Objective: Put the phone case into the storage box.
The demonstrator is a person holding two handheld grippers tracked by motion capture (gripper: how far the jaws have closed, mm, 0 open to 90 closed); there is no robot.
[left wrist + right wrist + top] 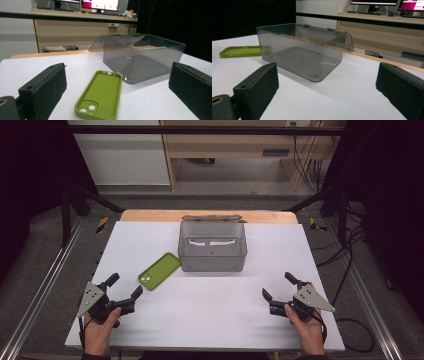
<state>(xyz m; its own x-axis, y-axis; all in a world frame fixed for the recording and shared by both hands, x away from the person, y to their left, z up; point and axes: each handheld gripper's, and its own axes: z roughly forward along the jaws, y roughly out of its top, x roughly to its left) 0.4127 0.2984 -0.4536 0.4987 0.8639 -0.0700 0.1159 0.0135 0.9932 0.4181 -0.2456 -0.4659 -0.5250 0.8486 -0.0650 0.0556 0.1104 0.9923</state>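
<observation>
Both grippers sit low at the near edge of the counter (210, 315), one to each side, and nothing is in hand. The left gripper (124, 286) has its jaws spread wide and empty, and they point up and across at the green phone case (159, 270), which lies just ahead of them. In the left gripper view the case (101, 96) lies flat between the two black jaws, hollow side up, camera cut-out at the near end. That looks like a line-up for a pick, though nothing touches it.

The right gripper (276, 286) is released too, jaws wide apart with nothing between them, and it faces the smoky clear box (212, 247) at mid-counter. In the right gripper view the box (299, 55) stands upright, its hinged lid thrown back on the far side, so the mouth is open from above. I see nothing inside it.

The case lies just beside the box's left front corner, apart from it, slanted so that a long edge faces the left jaws. My reading: the open box is set to receive the case, and the left hand is the nearer one for it. A flat case offers little edge to pinch, so the jaws would have to come down across its narrow width.
</observation>
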